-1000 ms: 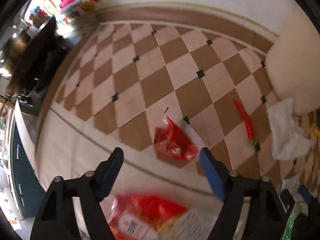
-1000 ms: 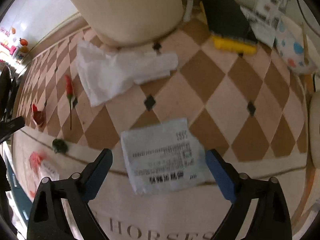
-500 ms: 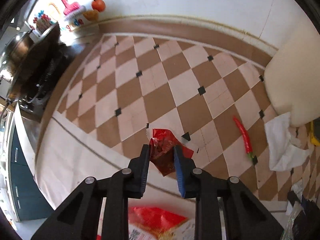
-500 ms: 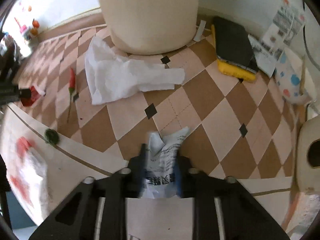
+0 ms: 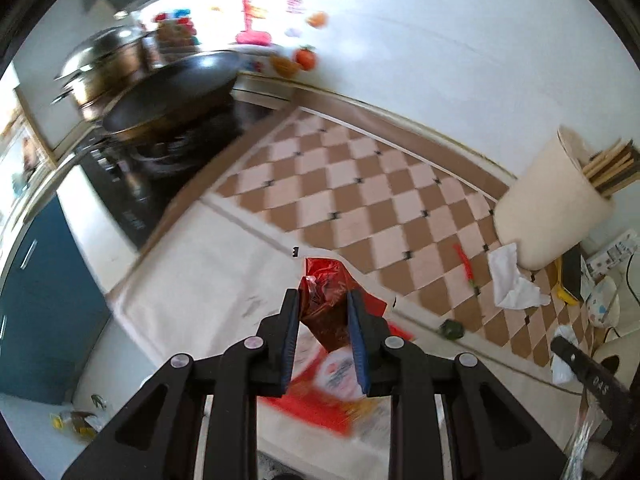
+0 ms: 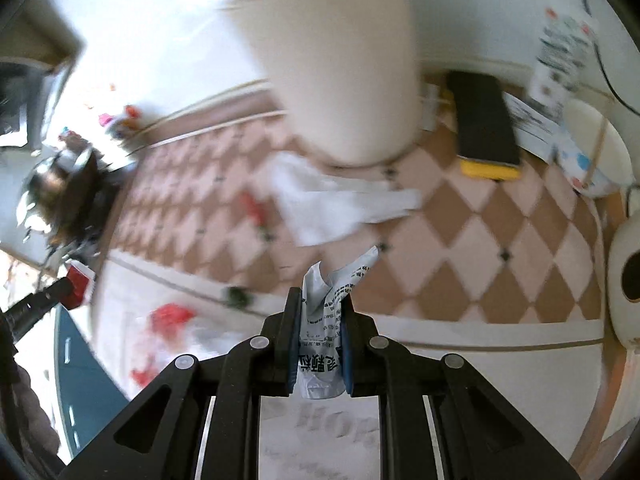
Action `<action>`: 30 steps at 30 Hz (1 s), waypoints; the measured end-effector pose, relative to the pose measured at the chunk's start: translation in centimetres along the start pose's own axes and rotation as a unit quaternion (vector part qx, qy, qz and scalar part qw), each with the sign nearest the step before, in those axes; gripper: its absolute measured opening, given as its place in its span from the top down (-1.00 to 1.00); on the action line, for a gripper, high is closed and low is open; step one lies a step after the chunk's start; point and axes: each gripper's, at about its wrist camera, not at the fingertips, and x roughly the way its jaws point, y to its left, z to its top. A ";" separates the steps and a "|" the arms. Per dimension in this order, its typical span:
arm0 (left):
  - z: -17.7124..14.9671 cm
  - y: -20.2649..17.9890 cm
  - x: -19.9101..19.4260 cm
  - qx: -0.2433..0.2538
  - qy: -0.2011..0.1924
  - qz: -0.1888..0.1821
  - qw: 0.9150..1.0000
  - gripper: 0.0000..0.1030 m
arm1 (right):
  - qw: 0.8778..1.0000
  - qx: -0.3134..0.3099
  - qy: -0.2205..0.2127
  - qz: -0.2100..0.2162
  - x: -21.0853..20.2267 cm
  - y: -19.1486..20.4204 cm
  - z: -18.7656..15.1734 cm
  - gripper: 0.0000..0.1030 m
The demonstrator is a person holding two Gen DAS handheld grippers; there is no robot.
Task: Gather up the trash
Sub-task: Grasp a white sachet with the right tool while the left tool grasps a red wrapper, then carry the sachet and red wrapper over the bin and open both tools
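My left gripper is shut on a crumpled red plastic wrapper and holds it above the counter. My right gripper is shut on a white printed packet, also lifted off the counter. A white tissue lies by the cream container, and shows in the right wrist view too. A red chili lies on the checkered surface. A red-and-white package lies below the left gripper. A small green bit lies near the border line.
A tall cream container with sticks stands at the right. A stove with a black wok and steel pot is at the left. A black-and-yellow object, leaflets and a patterned cup sit at the back right.
Both grippers closed on their trash, the left on the red wrapper and the right on the white packet, then lifted it up and back from the counter.
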 end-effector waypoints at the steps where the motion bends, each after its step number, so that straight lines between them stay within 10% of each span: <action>1: -0.5 1.7 -0.9 -0.011 -0.002 -0.002 1.000 0.60 | 1.000 -0.010 -0.002 0.008 0.4 2.2 0.0 0.67; 9: -6.6 16.5 -6.8 -0.086 -0.018 0.032 0.996 0.61 | 0.989 -0.116 0.016 0.095 -1.5 17.6 -5.3 0.67; 17: -18.4 35.1 -8.2 -0.201 0.028 0.103 0.974 0.61 | 0.953 -0.234 0.111 0.154 3.2 34.1 -19.3 0.67; 30: -39.1 55.7 15.7 -0.404 0.174 0.081 0.895 0.60 | 0.864 -0.368 0.315 0.134 30.3 49.5 -47.1 0.67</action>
